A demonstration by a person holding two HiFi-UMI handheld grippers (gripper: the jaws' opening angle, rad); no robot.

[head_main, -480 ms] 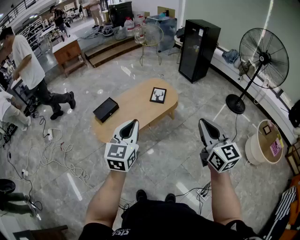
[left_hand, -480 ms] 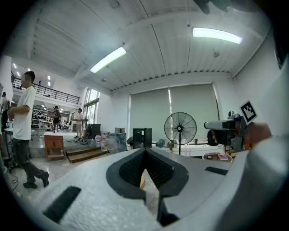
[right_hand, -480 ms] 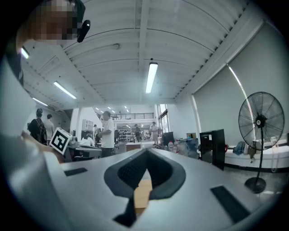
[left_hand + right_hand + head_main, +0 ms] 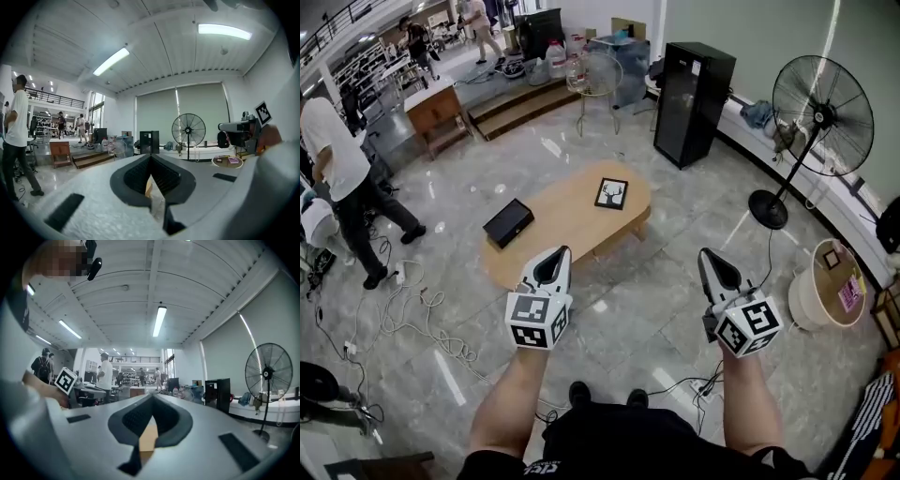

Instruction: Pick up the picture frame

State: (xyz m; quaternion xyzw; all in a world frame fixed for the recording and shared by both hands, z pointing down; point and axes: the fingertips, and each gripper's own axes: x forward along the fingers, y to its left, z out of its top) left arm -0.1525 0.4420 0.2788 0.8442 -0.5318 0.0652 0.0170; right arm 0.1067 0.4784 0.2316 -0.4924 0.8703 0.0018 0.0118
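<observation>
The left gripper and right gripper are hovering, jaws together, empty. The frame is lying flat on the table well ahead; approaching low and opening early seems best.

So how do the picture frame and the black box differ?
The picture frame shows a white picture in a black border; the black box is plain black. The frame lies towards the right end of the wooden table, the box at its left edge. Both lie flat.
</observation>
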